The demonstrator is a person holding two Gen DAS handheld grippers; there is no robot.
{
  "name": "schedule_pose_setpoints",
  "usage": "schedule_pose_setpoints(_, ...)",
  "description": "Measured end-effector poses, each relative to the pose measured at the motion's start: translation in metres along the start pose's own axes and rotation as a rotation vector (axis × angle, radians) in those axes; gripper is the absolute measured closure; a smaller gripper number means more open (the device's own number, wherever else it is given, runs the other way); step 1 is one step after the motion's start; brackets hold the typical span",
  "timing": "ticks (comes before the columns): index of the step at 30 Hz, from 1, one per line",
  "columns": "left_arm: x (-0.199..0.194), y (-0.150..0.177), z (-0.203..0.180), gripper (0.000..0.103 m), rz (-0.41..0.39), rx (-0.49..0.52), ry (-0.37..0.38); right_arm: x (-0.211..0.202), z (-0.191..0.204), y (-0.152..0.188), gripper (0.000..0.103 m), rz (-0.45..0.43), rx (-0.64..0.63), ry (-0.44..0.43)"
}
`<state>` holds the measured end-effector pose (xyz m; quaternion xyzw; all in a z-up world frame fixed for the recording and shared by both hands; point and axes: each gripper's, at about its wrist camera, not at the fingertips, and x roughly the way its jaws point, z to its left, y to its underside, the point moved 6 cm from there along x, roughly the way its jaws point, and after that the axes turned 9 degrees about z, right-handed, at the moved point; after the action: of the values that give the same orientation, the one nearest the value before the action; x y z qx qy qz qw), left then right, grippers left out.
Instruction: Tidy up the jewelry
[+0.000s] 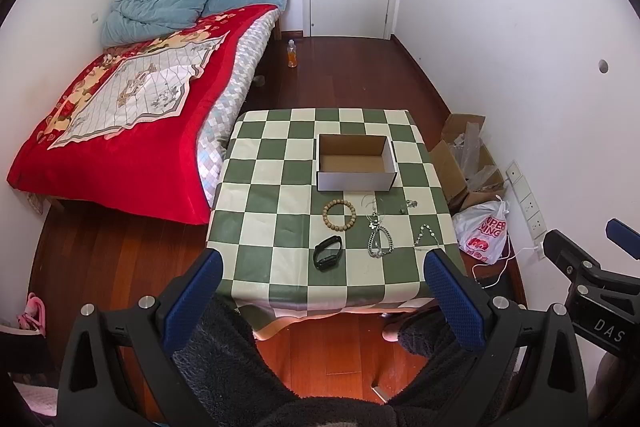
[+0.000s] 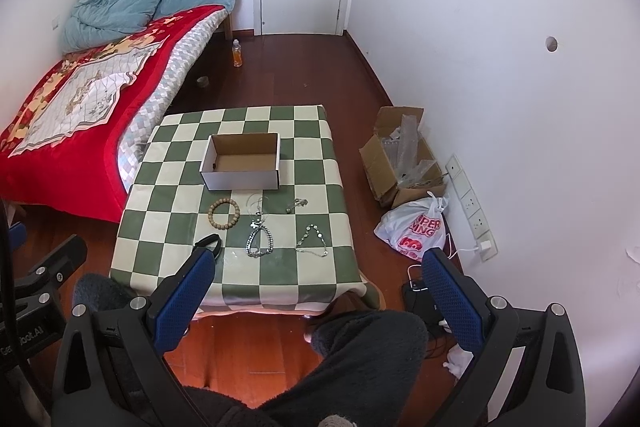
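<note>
An open, empty white cardboard box [image 1: 356, 163] [image 2: 242, 163] stands on the green-checked table [image 1: 280, 227] [image 2: 312, 267]. In front of it lie a wooden bead bracelet [image 1: 339, 214] [image 2: 224, 213], a black wristband [image 1: 328, 252] [image 2: 210, 242], a silver chain bracelet [image 1: 379, 241] [image 2: 259, 241], a beaded silver chain [image 1: 427, 239] [image 2: 313, 239] and small earrings [image 1: 410, 205] [image 2: 298, 205]. My left gripper [image 1: 320, 267] and right gripper [image 2: 318, 267] are both open and empty, held back above the table's near edge.
A bed with a red blanket [image 1: 120, 115] stands left of the table. A torn cardboard box [image 2: 404, 155] and a white plastic bag [image 2: 416, 227] lie on the floor to the right by the wall. A bottle [image 1: 293, 54] stands near the door.
</note>
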<state>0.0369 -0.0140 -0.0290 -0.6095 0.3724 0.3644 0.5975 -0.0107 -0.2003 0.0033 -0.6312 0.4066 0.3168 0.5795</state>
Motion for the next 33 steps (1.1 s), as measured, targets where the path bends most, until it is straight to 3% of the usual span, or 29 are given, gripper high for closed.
schedule_pose_setpoints(18, -0.002, 0.003, 0.002, 0.0, -0.003, -0.002, 0.006, -0.009, 0.009, 0.006, 0.0, -0.015, -0.003, -0.009)
schedule_pose_setpoints(22, 0.003, -0.005, 0.008, 0.0, -0.04, -0.014, -0.043, -0.006, 0.007, 0.005, 0.0, -0.019, 0.009, -0.009)
schedule_pose_setpoints(27, 0.037, -0.028, 0.028, 0.0, -0.042, -0.041, -0.143, 0.016, -0.004, 0.0, 0.0, 0.001, 0.067, -0.03)
schedule_pose_setpoints(33, 0.109, -0.04, 0.048, 0.0, 0.063, -0.049, -0.208, 0.077, -0.016, -0.011, 0.0, 0.078, 0.114, -0.013)
